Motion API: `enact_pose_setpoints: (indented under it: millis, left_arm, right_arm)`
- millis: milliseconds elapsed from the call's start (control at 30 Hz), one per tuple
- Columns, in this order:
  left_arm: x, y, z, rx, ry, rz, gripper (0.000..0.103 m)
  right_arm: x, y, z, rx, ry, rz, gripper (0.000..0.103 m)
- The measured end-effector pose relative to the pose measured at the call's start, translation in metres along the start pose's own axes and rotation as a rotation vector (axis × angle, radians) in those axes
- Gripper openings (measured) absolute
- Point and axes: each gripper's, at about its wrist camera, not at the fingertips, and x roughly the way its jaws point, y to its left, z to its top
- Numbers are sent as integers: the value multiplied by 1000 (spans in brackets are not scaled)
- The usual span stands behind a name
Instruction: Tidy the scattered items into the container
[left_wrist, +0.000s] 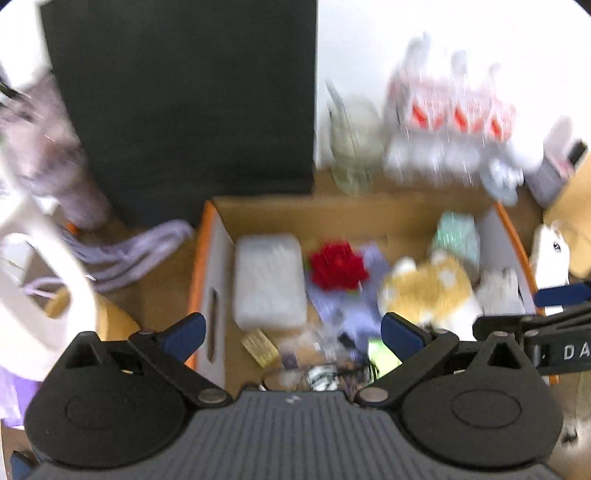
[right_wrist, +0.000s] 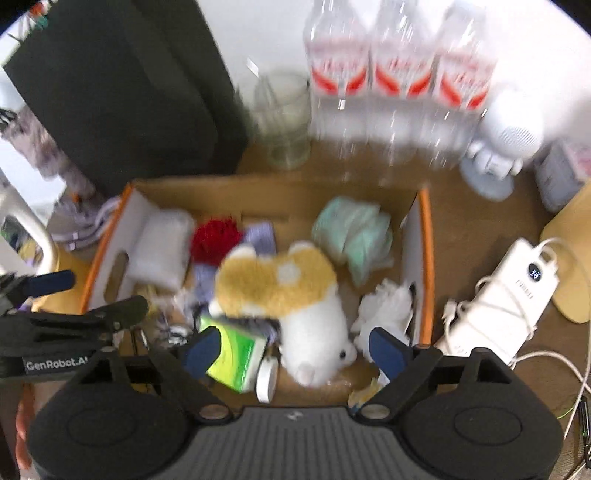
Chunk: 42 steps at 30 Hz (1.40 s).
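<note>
Plush toy inside cardboard box

plush toy in cardboard box, jaws apart

tan-and-white plush toy, red flower

Both grippers are angled steeply downward, side by side. The black left gripper with blue finger pads has its jaws spread wide, nothing pinched between the pads. The matching black right gripper with blue pads is wide apart too, pads gripping nothing. Each one's fingers poke into the other's camera view from the side.
</note>
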Motion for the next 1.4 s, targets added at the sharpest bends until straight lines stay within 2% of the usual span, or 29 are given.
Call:
enact_pose_setpoints:
  millis: [133,267,367,467,667,833,1067,1200,1300,1400]
  left_arm:
    - [-29,-9,-19,9,-178,34,103]
    - [-55,-6,-59,-65,-436,-10,103]
    - [-65,-5,-86,-110,-572,-53,103]
    - [-70,-6,-94,-108,-593,-67,103]
    - [-76,0,-107,-109,-614,-83,103]
    - [-86,3,-155,-99,-615,-66,103]
    - [-86,-9,-219,-78,-513,-93,103]
    - [-92,-12,-256,-61,-532,-97,103]
    - [-93,-11,-275,-48,-509,-108,103]
    - [-97,-7,-295,-46,-486,-72,103]
  right_arm:
    - [-16,16,-14,-13,-175,-68,87]
    - [-42,26,-54,-24,-457,-113,90]
    - [-48,32,-85,-31,-603,-120,94]
    - [-49,37,-106,-48,-684,-134,94]
    - [-49,39,-132,-62,-754,-123,94]
    - [-49,37,-171,-34,-761,-77,95]
    - [-37,37,-241,-40,-714,-76,95]
    - [-31,39,-286,-37,-694,-78,96]
    - [-26,39,-309,-22,-664,-65,96]
    - [-21,40,-327,-2,-615,-82,96]
